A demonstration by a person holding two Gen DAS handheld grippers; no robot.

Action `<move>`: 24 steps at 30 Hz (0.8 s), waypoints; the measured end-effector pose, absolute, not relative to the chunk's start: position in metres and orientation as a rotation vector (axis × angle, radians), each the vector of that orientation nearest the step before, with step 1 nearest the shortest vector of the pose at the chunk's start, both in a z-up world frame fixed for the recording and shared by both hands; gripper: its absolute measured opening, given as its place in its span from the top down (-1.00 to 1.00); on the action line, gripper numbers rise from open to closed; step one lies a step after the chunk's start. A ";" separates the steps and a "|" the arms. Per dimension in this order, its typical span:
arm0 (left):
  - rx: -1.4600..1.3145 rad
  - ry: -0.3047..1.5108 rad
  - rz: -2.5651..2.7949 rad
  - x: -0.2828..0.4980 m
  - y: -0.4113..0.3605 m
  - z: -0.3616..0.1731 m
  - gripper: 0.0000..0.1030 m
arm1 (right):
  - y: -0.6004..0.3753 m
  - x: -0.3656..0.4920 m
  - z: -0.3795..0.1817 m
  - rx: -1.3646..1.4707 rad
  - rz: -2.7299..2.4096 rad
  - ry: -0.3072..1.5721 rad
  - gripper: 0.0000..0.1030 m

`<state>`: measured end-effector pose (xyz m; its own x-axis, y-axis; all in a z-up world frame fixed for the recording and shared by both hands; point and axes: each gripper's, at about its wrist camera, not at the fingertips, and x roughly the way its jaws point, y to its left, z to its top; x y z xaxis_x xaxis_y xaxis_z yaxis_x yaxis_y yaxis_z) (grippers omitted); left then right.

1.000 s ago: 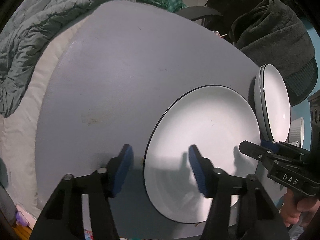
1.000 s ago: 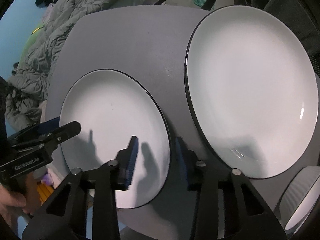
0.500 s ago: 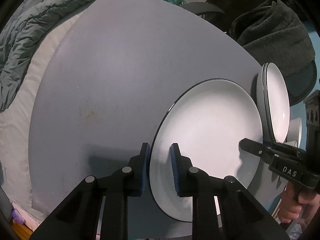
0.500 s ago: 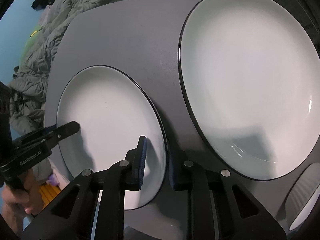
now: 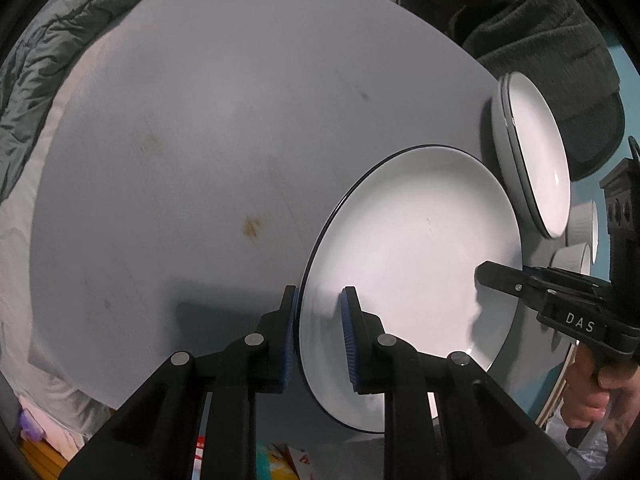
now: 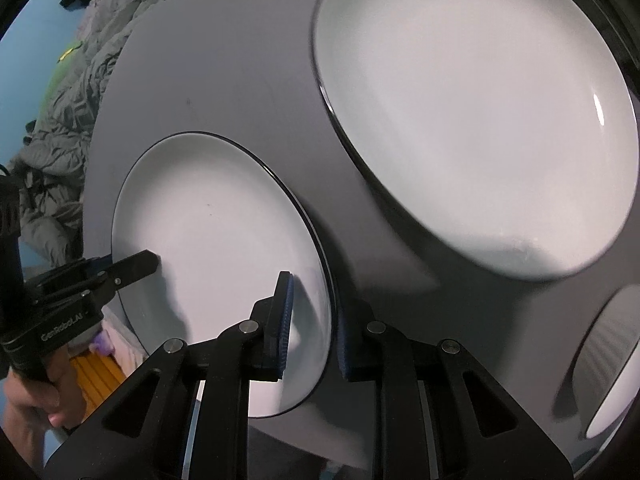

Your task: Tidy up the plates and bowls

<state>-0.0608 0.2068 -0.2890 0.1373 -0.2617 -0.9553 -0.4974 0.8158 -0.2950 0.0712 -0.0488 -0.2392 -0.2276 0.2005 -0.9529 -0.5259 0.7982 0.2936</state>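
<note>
A white plate with a thin dark rim [image 5: 420, 256] [image 6: 216, 232] lies at the near edge of the grey table [image 5: 192, 128] [image 6: 224, 72] and juts past that edge. My left gripper [image 5: 319, 300] is shut on its left rim, one blue pad above and one below. My right gripper [image 6: 316, 304] is shut on the opposite rim. Each gripper shows in the other's view: the right gripper [image 5: 496, 278] and the left gripper [image 6: 136, 266]. I cannot tell whether the plate is off the table.
Two larger white plates [image 5: 540, 152] [image 6: 480, 112] are stacked just right of the held one. Ribbed white bowls [image 5: 582, 222] [image 6: 616, 360] stand beyond them. A grey duvet [image 5: 44, 52] lies left of the table, and dark clothing [image 5: 540, 28] hangs on a chair behind.
Both grippers stood open astride the plate's rim a second ago and have since shut on it. Both cameras have drawn closer to the plate.
</note>
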 end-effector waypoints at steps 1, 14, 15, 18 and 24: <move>-0.651 1.456 0.183 -0.062 0.204 -0.289 0.61 | -0.052 0.070 -0.239 -0.258 0.683 1.676 0.63; -0.612 1.502 0.089 -0.059 0.163 -0.292 0.65 | -0.082 0.067 -0.238 -0.215 0.623 1.703 0.63; -0.604 1.504 0.084 -0.058 0.160 -0.292 0.65 | -0.084 0.067 -0.239 -0.209 0.621 1.707 0.63; -0.589 1.504 0.075 -0.064 0.145 -0.288 0.65 | -0.075 0.064 -0.244 -0.192 0.611 1.715 0.64; -0.560 1.508 0.067 -0.062 0.132 -0.290 0.65 | -0.069 0.057 -0.251 -0.164 0.626 1.728 0.65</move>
